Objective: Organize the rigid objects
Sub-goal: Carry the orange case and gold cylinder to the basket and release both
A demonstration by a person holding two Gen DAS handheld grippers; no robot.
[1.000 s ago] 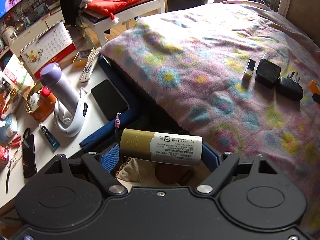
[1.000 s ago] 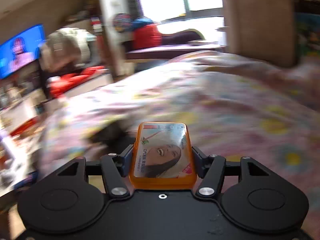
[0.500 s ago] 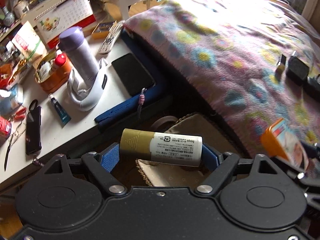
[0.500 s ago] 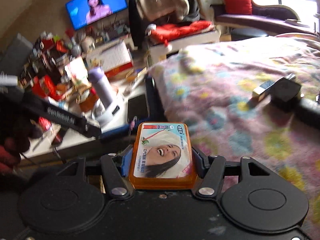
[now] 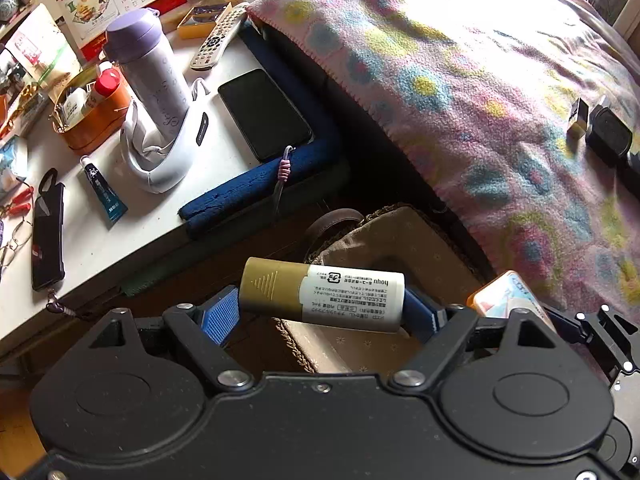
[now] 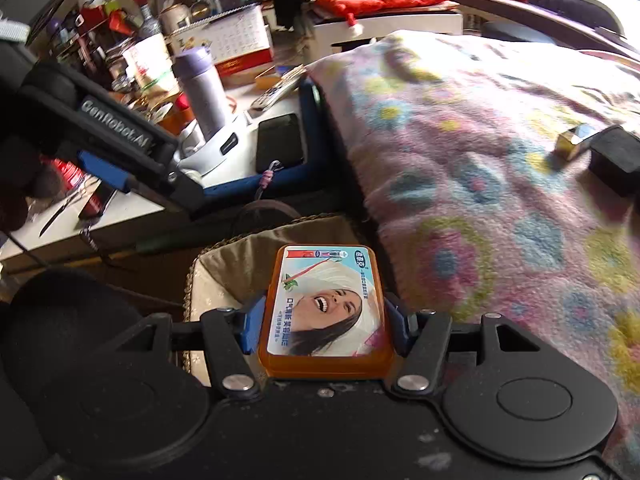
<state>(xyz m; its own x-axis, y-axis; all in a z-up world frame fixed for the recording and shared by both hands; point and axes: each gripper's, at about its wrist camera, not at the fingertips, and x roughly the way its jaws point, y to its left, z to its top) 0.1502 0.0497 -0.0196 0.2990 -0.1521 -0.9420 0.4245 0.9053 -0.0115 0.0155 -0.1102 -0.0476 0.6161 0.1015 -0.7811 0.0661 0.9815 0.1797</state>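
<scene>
My left gripper point(image 5: 320, 314) is shut on a gold and white tube point(image 5: 322, 294) held crosswise above a cloth-lined wicker basket point(image 5: 384, 240) on the floor. My right gripper point(image 6: 325, 320) is shut on an orange box with a laughing woman's picture point(image 6: 326, 312), held over the same basket point(image 6: 236, 256). That orange box point(image 5: 504, 300) shows at the right in the left wrist view. The left gripper's body point(image 6: 120, 136) shows at the left in the right wrist view. A small gold box point(image 5: 578, 118) and a black charger point(image 5: 608, 134) lie on the flowered blanket point(image 5: 460, 80).
A white side table point(image 5: 120, 232) at the left carries a purple bottle point(image 5: 150, 68), black phone point(image 5: 264, 114), remote point(image 5: 218, 36), orange tin point(image 5: 92, 108), a small tube and scissors. The bed edge is right of the basket. A calendar stands behind.
Both grippers have swung from the bed toward the basket by the table. The right gripper with its orange box has come in close beside the left. Both grips are unchanged.
</scene>
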